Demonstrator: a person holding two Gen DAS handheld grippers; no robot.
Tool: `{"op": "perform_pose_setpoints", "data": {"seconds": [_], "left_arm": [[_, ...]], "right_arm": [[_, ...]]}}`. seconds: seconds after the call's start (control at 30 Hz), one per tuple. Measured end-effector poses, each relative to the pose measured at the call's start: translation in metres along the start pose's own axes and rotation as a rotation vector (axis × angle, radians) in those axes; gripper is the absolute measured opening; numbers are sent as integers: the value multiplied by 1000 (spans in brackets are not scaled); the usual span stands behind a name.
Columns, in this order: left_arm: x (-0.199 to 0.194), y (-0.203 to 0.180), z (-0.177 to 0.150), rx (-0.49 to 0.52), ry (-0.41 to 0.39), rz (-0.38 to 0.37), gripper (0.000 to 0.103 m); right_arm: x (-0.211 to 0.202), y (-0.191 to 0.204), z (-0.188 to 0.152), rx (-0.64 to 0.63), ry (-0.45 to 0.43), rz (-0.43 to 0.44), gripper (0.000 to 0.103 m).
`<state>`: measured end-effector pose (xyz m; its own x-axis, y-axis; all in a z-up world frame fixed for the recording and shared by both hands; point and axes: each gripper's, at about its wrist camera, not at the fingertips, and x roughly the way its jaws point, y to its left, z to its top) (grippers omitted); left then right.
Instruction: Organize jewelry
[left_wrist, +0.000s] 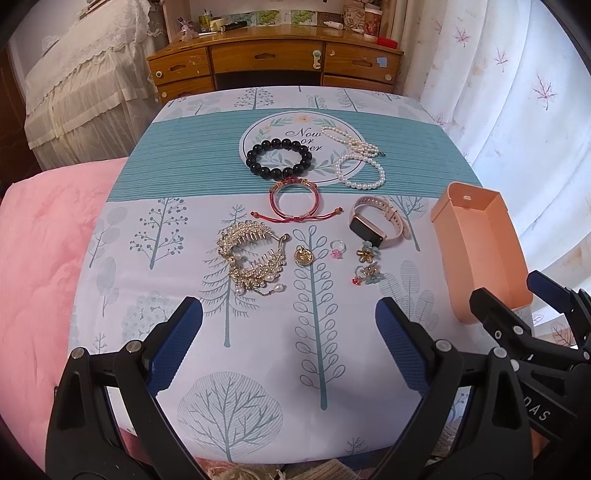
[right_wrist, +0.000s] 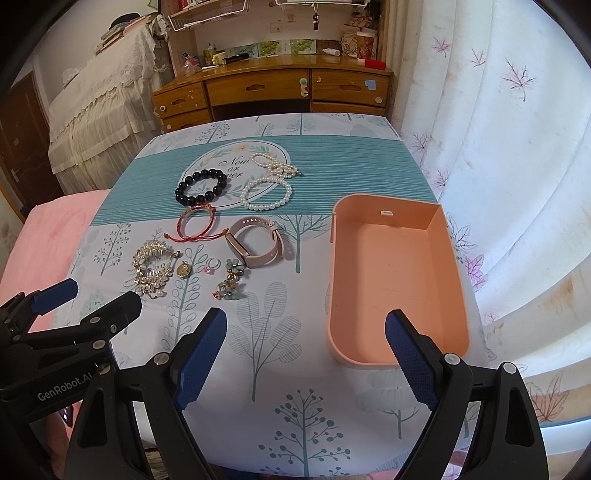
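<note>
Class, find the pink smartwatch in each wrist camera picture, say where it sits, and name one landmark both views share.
Left wrist view: the pink smartwatch lies right of centre, left of the peach tray.
Right wrist view: the smartwatch lies near centre, again left of the tray.
Shared landmark: the black bead bracelet beyond it.

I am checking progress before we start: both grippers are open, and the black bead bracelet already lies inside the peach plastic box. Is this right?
Not quite. The peach plastic box holds nothing; the right wrist view shows its bare floor. The black bead bracelet lies on the tree-print tablecloth, left of the box. Both the left gripper and the right gripper are open, as you said.
</note>
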<state>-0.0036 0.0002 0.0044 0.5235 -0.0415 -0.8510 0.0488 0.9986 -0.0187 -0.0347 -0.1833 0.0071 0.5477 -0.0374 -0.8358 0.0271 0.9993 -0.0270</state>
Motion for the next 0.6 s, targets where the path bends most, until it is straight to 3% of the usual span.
{"op": "perform_pose_setpoints", "data": {"seconds": [0.6], "left_arm": [[-3, -1, -3, -3, -6, 5, 94]], "right_arm": [[-7, -1, -6, 2, -6, 6, 89]]}}
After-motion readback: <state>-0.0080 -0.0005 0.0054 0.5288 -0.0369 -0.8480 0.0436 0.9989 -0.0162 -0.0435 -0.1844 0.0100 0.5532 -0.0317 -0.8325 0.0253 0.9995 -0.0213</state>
